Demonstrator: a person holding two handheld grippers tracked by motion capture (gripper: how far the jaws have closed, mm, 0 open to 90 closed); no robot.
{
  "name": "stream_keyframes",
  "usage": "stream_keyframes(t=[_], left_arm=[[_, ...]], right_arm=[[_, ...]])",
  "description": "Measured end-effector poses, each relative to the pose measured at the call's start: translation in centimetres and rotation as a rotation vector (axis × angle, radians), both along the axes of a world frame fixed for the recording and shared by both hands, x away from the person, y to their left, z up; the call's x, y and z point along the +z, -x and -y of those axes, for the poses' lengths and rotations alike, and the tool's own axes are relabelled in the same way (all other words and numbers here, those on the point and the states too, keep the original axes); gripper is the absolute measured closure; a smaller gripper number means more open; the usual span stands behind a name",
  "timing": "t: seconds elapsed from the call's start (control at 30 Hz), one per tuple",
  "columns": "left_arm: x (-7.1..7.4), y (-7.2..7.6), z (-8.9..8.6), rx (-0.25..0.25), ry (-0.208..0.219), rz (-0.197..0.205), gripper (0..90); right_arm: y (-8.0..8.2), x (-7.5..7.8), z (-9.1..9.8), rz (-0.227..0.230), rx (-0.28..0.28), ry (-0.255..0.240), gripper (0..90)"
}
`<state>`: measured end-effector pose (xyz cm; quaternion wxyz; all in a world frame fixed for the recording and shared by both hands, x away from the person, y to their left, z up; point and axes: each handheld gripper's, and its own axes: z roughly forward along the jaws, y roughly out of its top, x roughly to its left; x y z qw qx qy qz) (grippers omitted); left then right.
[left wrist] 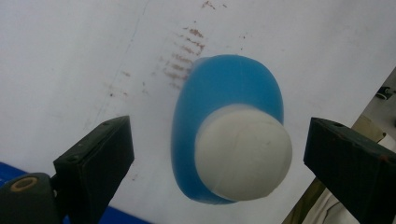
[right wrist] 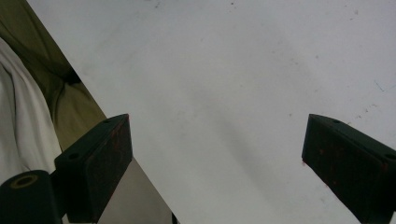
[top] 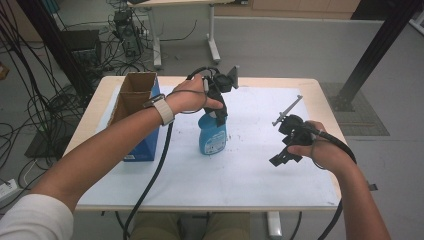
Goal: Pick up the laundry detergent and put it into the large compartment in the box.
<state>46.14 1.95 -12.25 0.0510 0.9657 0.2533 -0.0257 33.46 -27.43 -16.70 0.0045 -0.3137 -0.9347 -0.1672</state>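
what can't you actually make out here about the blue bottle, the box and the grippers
- Blue bottle: its top is hidden in the high view by the left gripper and hand; its label print is too small to read.
- Cardboard box: its inside floor is hidden by its own walls in the high view.
- Right gripper: in the high view, its jaws are too dark and small to judge.

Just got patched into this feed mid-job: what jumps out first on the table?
The blue bottle with its white cap stands mid-table, and the left tongs hang right above it, jaws open on either side of the cap without touching. Left of it stands an open cardboard box with a blue side. The right tongs hover open over bare white table cover near the right edge.
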Motion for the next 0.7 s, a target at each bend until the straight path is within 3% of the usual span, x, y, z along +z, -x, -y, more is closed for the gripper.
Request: stream_keyframes(t=[0.7], left_arm=[[-1.9,0.5,0.9,0.0,-0.026,0.003,9.4]], right_arm=[[0.1,-0.5,0.2,-0.007,-0.004,-0.011,8.5]])
